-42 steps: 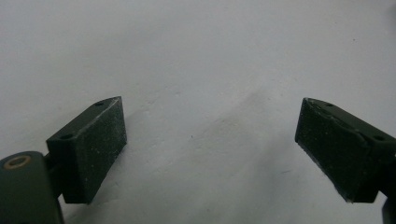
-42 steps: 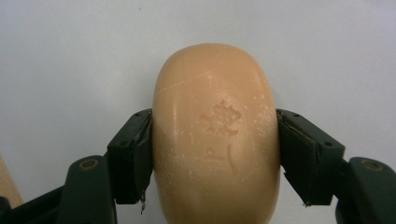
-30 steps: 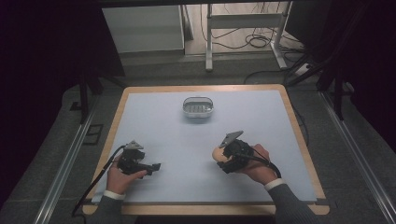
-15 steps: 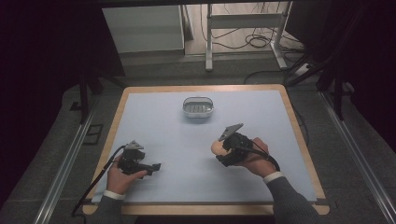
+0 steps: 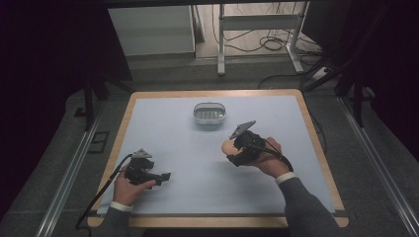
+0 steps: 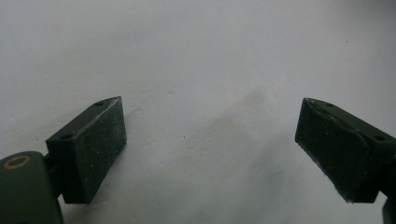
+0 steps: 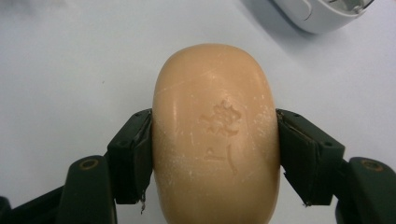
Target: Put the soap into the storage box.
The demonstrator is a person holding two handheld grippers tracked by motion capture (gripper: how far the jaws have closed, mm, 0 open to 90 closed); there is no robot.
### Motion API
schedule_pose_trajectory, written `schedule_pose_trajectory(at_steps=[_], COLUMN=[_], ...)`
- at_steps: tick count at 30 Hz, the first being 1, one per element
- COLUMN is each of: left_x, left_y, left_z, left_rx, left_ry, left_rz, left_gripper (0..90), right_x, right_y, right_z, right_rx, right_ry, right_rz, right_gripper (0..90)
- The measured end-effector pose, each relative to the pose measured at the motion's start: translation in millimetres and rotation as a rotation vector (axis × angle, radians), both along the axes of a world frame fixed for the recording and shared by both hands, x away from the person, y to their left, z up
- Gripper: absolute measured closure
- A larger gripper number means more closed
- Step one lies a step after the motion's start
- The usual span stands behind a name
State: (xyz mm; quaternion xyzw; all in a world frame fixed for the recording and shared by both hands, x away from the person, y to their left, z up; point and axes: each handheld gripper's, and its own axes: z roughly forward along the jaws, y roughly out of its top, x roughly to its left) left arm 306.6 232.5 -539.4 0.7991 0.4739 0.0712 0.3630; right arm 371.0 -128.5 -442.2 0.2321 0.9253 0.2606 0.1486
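Two handheld black grippers work over a pale blue table [image 5: 197, 163] with a wooden rim. Nearest the person, the left gripper [image 5: 163, 176] rests low on the bare surface, its jaws spread wide with nothing between them. Farther in, the right gripper [image 7: 215, 154] clamps both jaws against the sides of a smooth peach-coloured oval soap bar [image 7: 215, 130]. Beyond it, near the far edge, sits a small white oval soap dish [image 5: 209, 112], well apart from the soap.

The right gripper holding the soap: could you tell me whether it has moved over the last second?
Yes. The right gripper with the soap has shifted up the table, toward the soap dish.
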Motion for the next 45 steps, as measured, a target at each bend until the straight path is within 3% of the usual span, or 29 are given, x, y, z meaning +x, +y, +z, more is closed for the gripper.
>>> schedule_pose_trajectory(at_steps=[7, 15, 22, 29, 31, 45], left_x=[0.0, -1.0, -3.1, -2.6, -3.4, -4.4], left_y=[-0.3, 1.0, 1.8, 0.1, -0.7, -1.7], left_z=[-0.4, 1.3, 5.0, 4.1, 4.9, 7.6], left_rx=[-0.001, -0.005, -0.019, -0.014, -0.017, -0.018], left_ry=[0.001, 0.000, -0.036, -0.025, -0.038, -0.042], left_rz=[0.000, -0.007, 0.003, -0.010, -0.007, -0.014], left_gripper=[9.3, 9.3, 11.0, 10.7, 10.8, 10.8], right_x=[12.6, 24.2, 33.7, 42.2, 44.5, 66.2], right_y=[2.9, 8.8, 15.8, 19.2, 19.7, 23.6], right_z=[4.2, 4.7, 3.4, 4.0, 3.9, 1.8], right_rx=[-0.003, -0.001, 0.002, 0.006, 0.008, 0.006], right_ry=[-0.002, 0.018, 0.016, 0.010, 0.007, 0.036], right_rz=[0.004, 0.067, 0.071, 0.071, 0.072, 0.079], right_gripper=[32.4, 32.4, 32.4, 32.4, 32.4, 32.3])
